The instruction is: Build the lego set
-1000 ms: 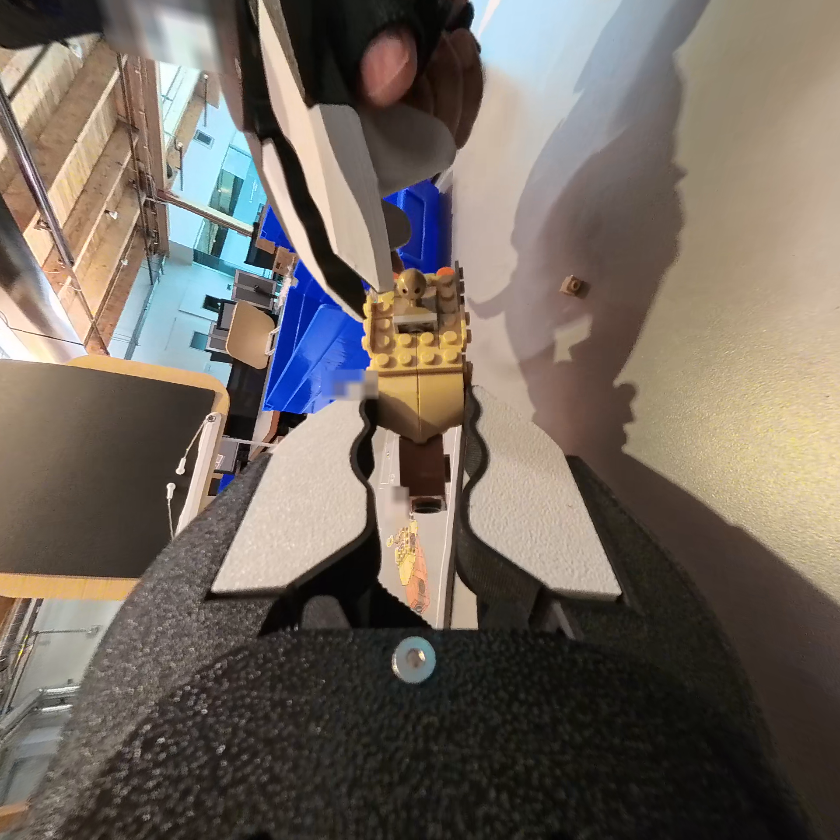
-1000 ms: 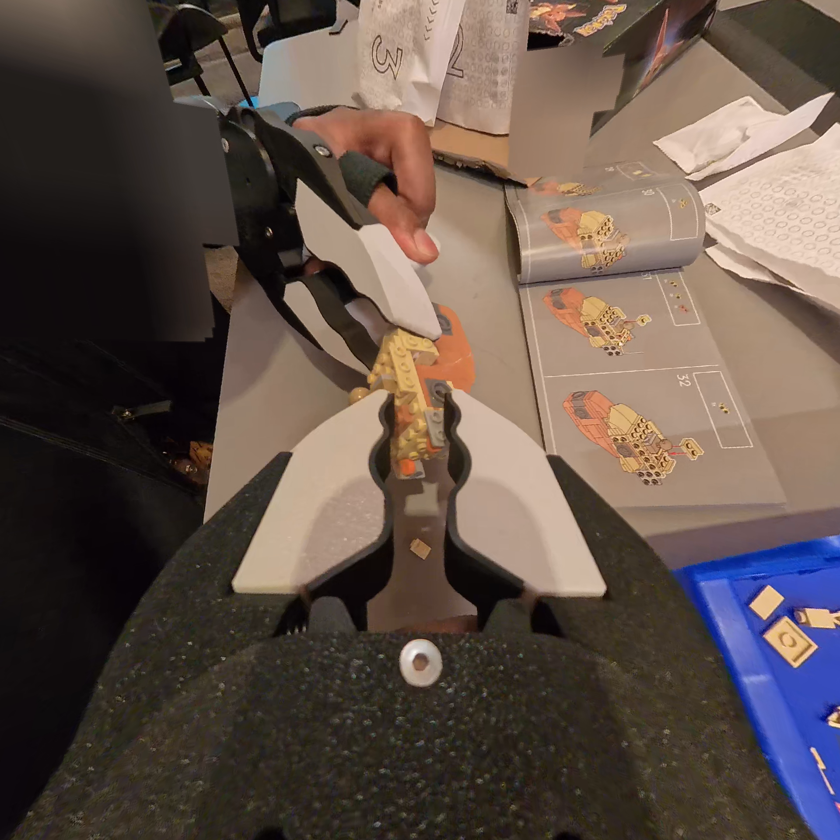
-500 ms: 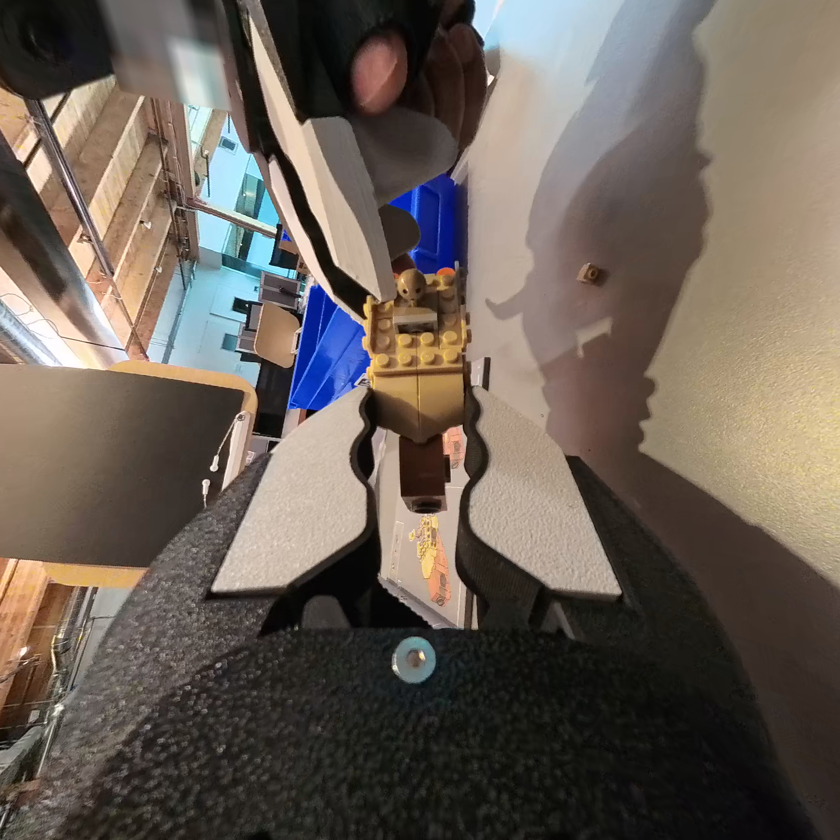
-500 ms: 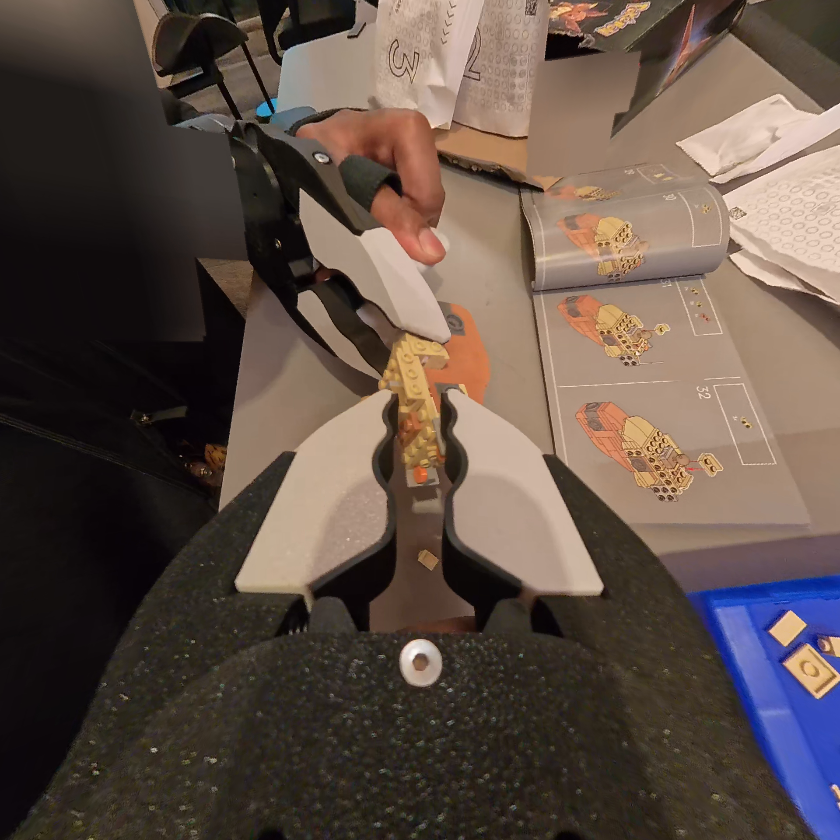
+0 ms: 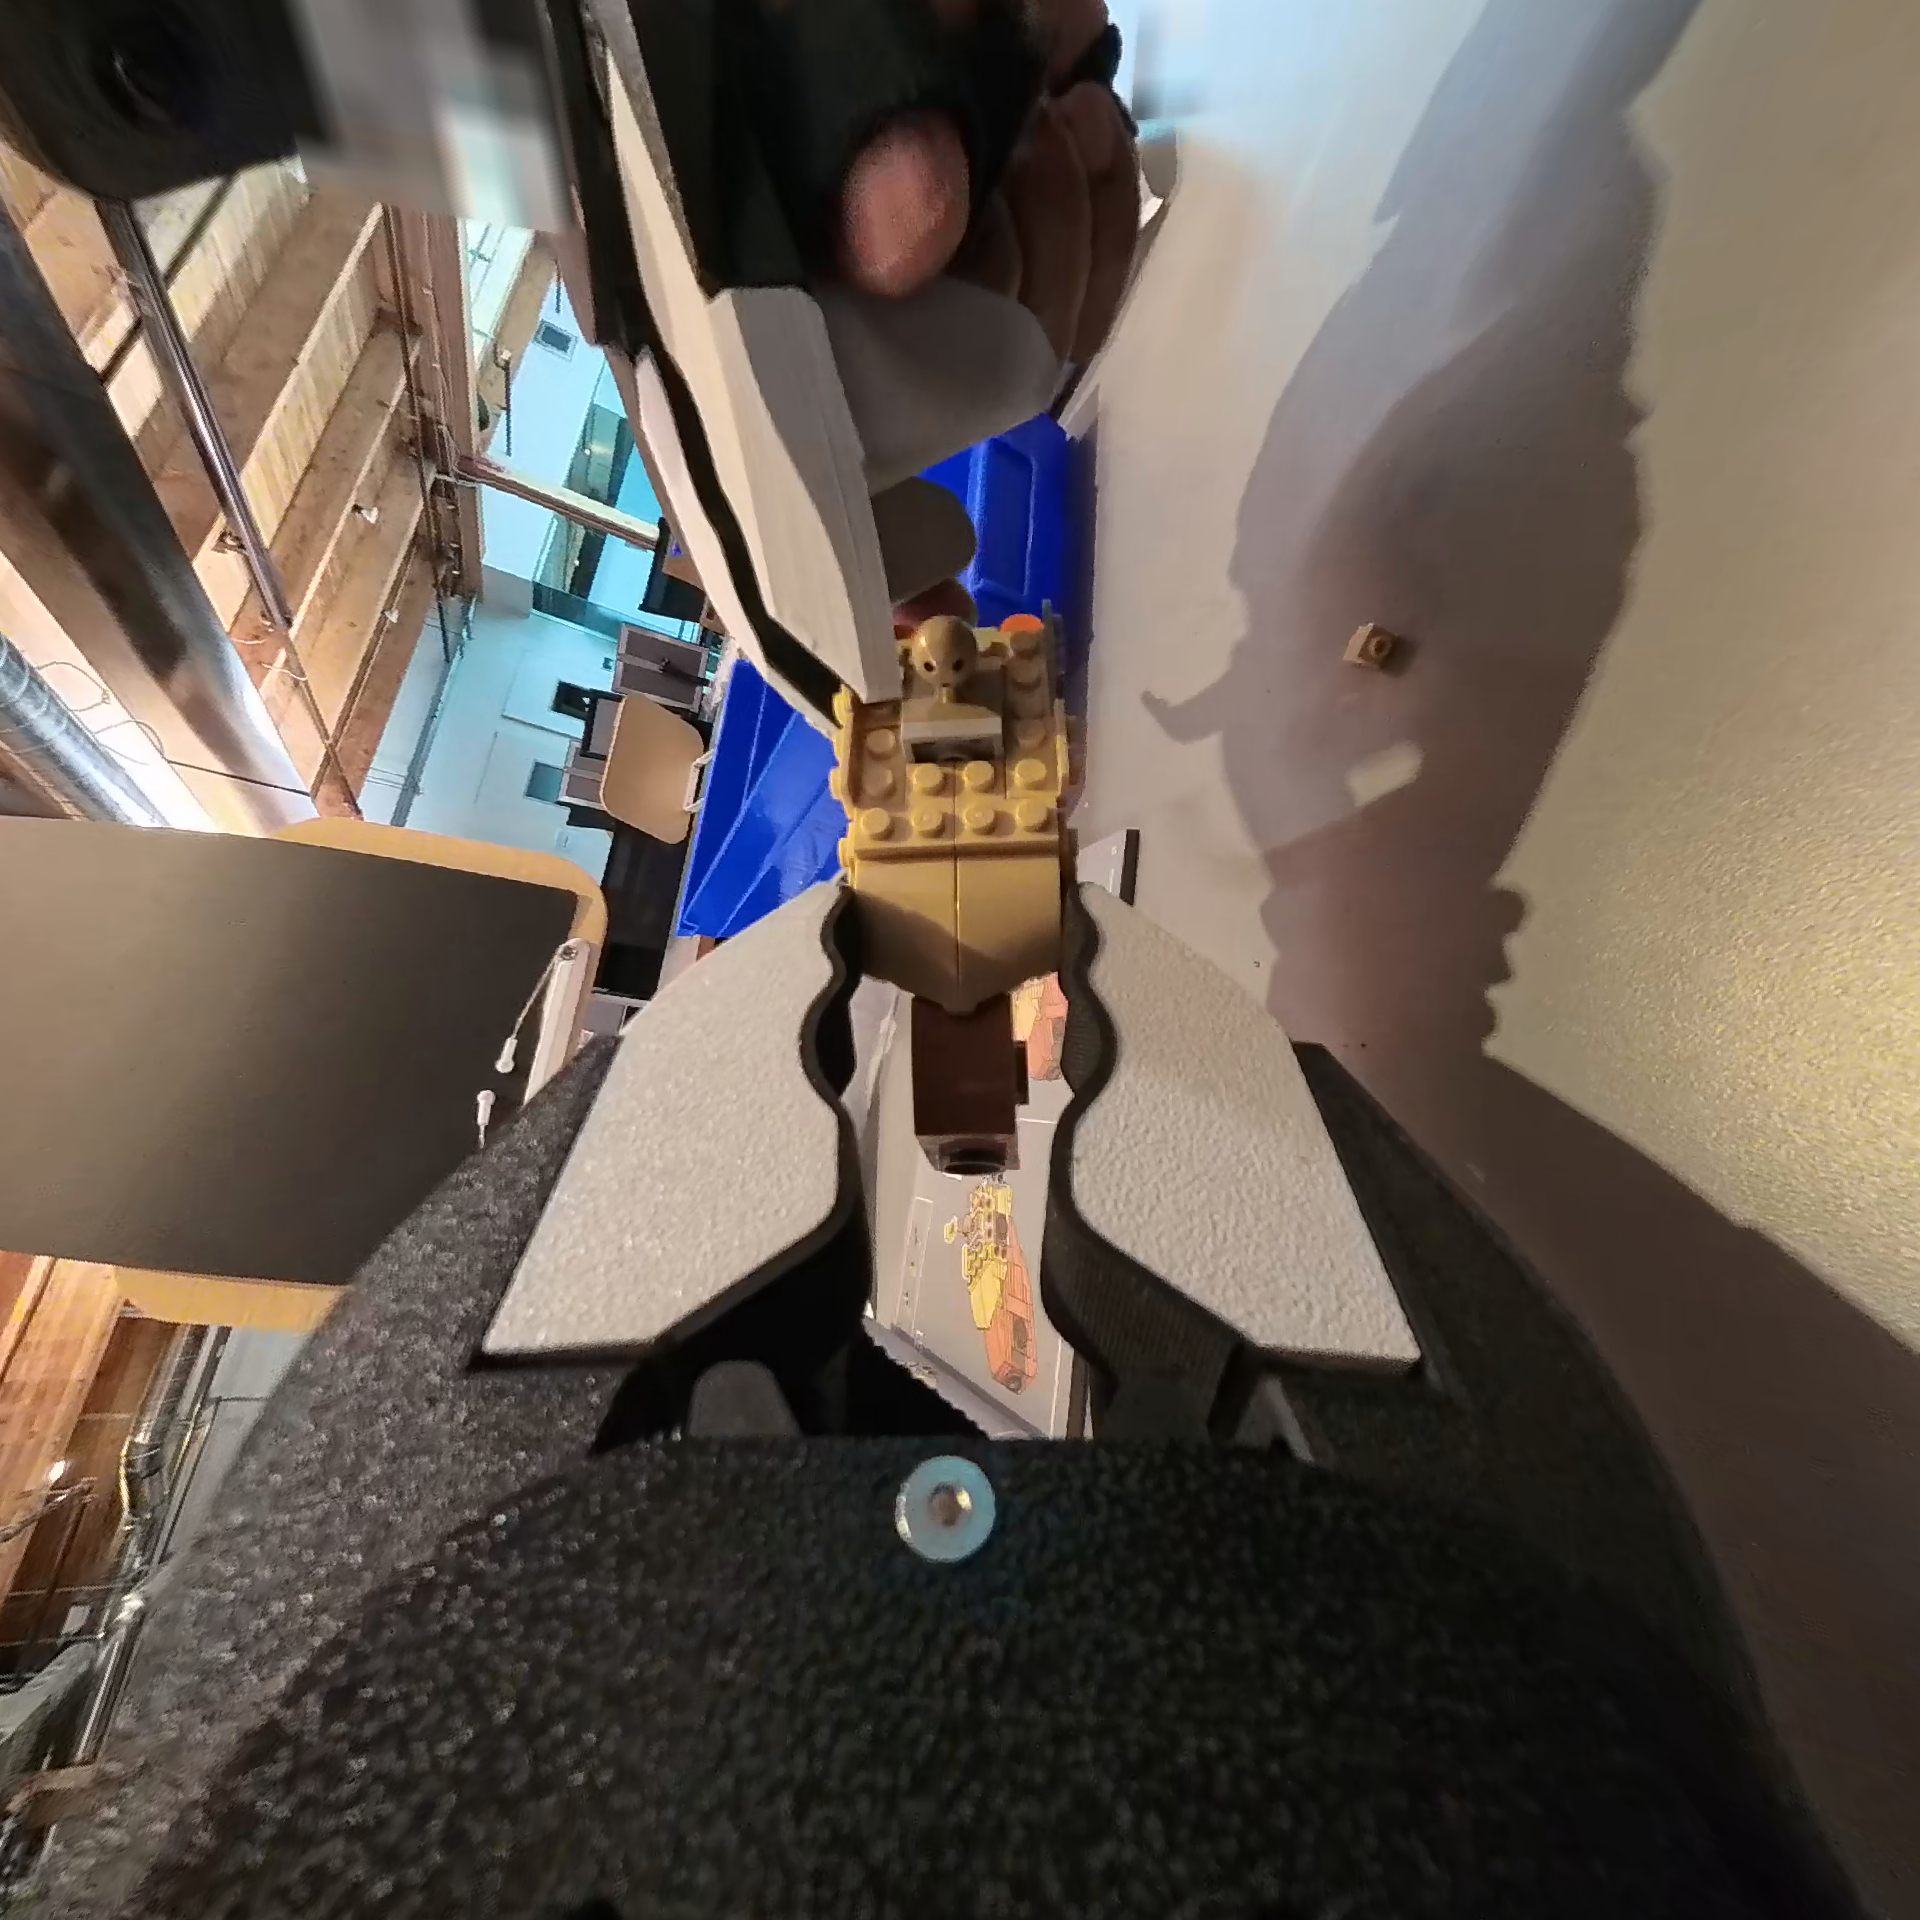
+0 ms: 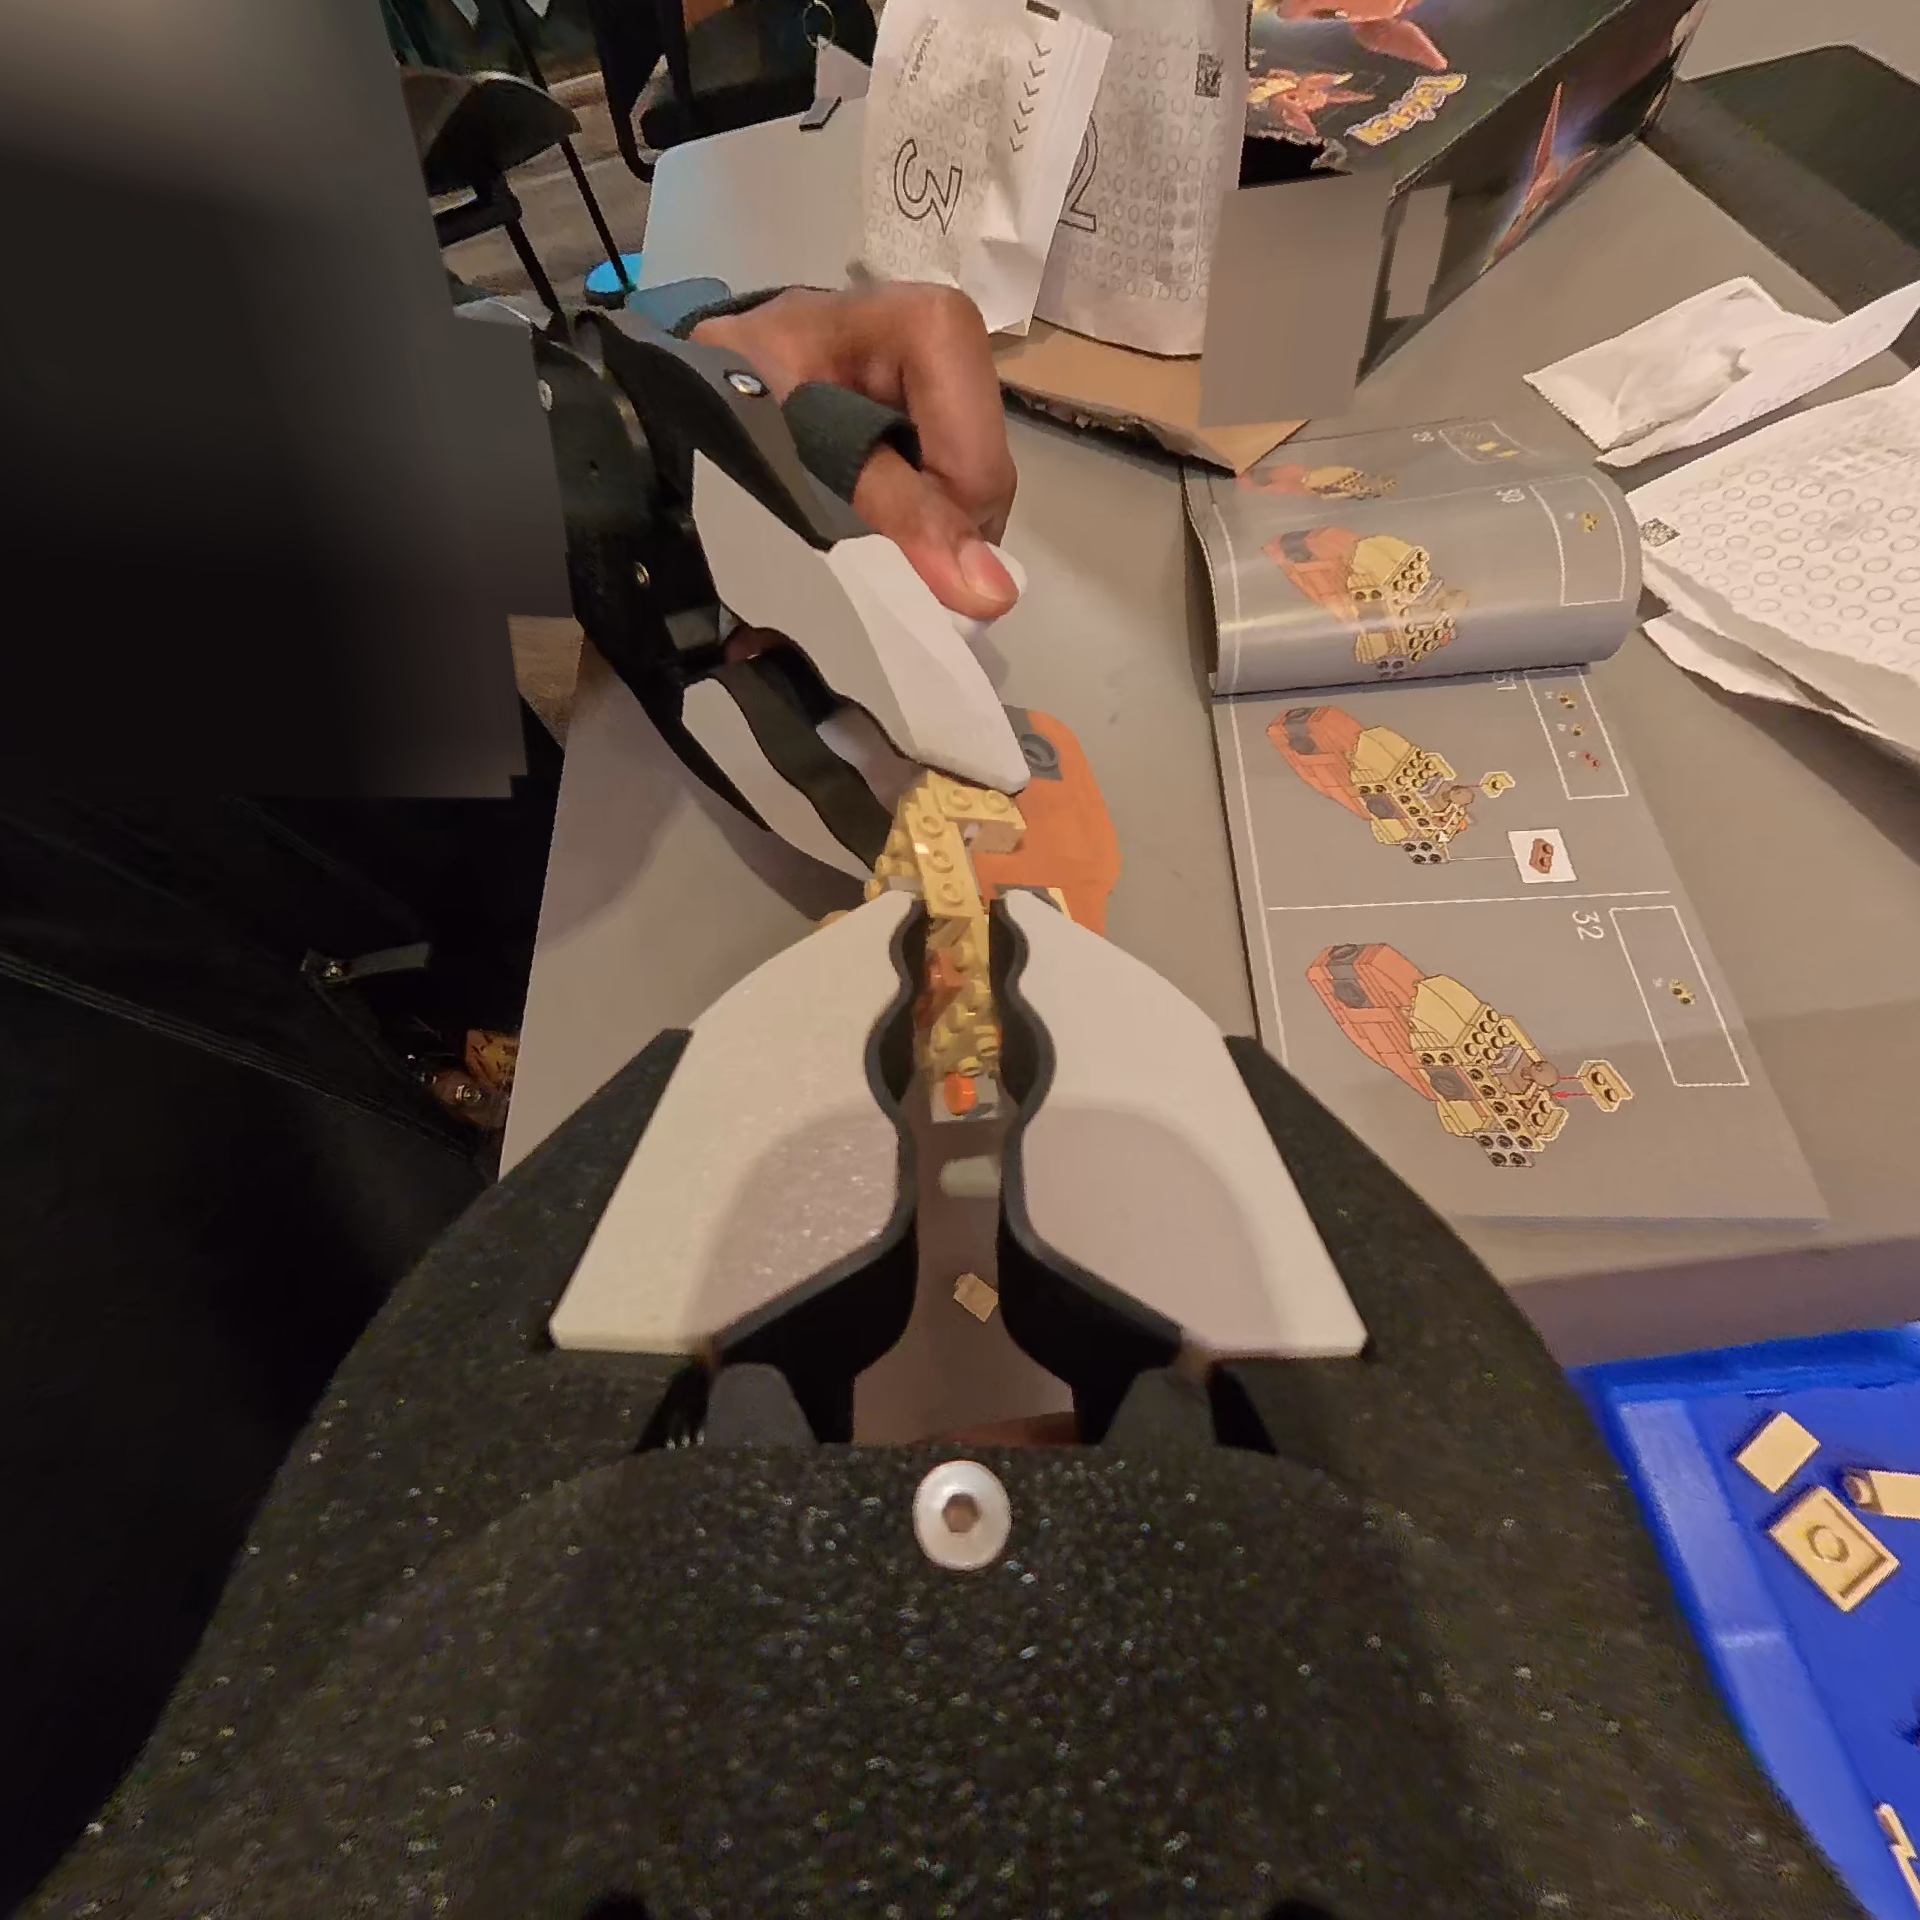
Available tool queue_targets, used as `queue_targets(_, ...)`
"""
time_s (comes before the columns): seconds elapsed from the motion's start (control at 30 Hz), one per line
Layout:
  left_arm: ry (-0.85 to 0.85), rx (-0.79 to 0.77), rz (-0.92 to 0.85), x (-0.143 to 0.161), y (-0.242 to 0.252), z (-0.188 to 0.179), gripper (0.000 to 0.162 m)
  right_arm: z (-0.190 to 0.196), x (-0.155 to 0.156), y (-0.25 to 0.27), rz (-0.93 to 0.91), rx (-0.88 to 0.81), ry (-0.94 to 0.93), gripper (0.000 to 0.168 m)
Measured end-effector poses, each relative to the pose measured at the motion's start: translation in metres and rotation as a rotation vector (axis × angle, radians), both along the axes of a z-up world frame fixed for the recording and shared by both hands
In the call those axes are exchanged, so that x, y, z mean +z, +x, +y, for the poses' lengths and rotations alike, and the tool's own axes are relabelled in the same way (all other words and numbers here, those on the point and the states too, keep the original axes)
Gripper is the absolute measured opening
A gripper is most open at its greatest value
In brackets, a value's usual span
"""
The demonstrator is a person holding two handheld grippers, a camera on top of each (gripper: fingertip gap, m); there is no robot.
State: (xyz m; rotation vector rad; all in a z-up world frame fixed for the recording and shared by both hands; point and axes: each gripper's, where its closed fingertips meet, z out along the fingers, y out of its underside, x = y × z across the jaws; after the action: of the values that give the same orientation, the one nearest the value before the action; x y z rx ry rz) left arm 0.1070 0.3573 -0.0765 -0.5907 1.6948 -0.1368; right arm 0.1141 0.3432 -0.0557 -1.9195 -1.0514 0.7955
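A tan Lego model (image 5: 956, 790) with a small tan figure head (image 5: 943, 649) is held between both grippers above the grey table (image 6: 1122, 623). My left gripper (image 5: 956, 904) is shut on its rounded tan end; a dark brown piece (image 5: 966, 1081) sticks out toward the camera. My right gripper (image 6: 954, 914) is shut on the other end of the model (image 6: 956, 997). The right gripper's fingertips (image 5: 862, 644) sit at the model's top left corner. The left gripper (image 6: 977, 769) shows with a hand on it, and an orange part (image 6: 1070, 831) shows behind it.
An open instruction booklet (image 6: 1455, 935) lies right of the model. A blue tray (image 6: 1766, 1558) with tan pieces is at the front right. Paper bags (image 6: 987, 156), a box (image 6: 1455, 104) and white papers (image 6: 1818, 571) lie at the back. A loose tan piece (image 6: 975, 1297) lies on the table, also seen in the left wrist view (image 5: 1374, 649). My left and right fingertips are right by each other. It is some 10 cm from my left tips to the loose tan piece (image 6: 975, 1297).
Both grippers keep their hold on the model. The model and grippers have shifted slightly over the table; the booklet sits a little farther right in the right wrist view.
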Motion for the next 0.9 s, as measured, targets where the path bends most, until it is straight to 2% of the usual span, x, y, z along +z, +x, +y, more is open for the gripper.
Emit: queue_targets(0.9, -0.01, 0.006, -0.056, 0.011, -0.002, 0.0, 0.036, 0.0, 0.011, -0.005, -0.115, -0.029, 0.22, 0.009)
